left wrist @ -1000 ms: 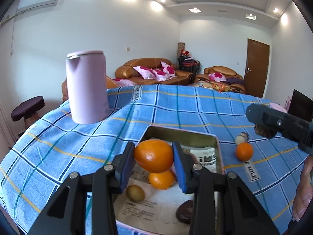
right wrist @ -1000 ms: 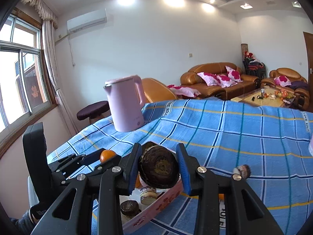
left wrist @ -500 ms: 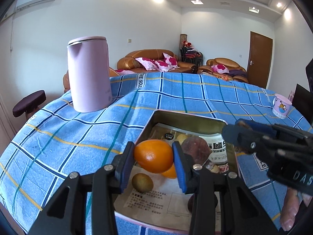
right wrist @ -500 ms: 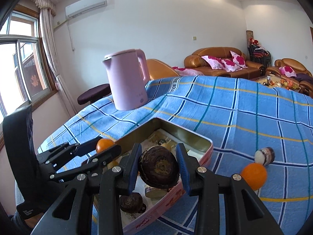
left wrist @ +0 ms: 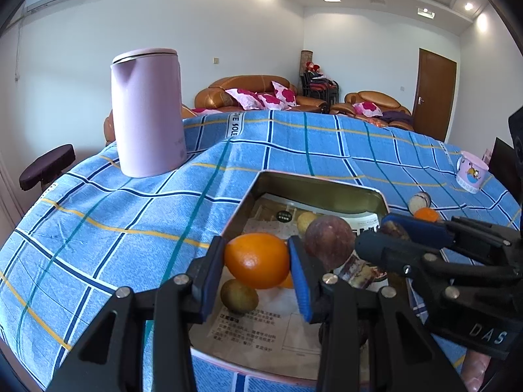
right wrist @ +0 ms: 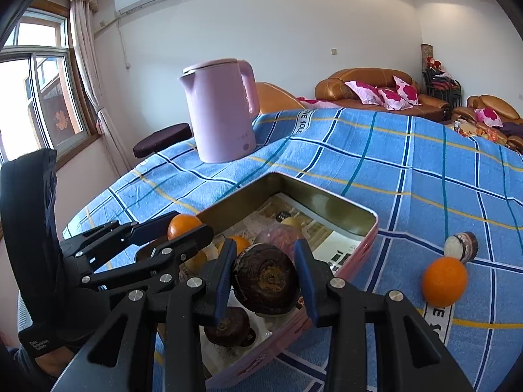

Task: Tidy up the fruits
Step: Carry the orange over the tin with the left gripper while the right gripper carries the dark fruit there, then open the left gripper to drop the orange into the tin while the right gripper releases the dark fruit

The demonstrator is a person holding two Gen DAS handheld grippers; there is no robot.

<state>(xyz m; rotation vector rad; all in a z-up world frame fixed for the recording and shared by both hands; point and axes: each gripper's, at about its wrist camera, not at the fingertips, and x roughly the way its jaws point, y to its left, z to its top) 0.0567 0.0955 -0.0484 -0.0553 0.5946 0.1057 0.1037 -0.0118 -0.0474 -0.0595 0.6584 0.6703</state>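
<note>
Orange (left wrist: 256, 259), smooth and round, is clamped between the left gripper (left wrist: 258, 276) pads above the tin (right wrist: 340, 210). A dark, ridged fruit (right wrist: 266, 282) is pinched in the right gripper (right wrist: 264, 281) over the tin's near edge, evidently for depositing. The metal tin, paper-lined, sits on checked cloth (left wrist: 114, 228).

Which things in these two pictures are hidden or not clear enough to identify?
- Tin floor, near end, left wrist view: hidden by left gripper and its orange.
- Dark fruit in right gripper: kind unclear.
- Print on the paper lining: too small.
</note>
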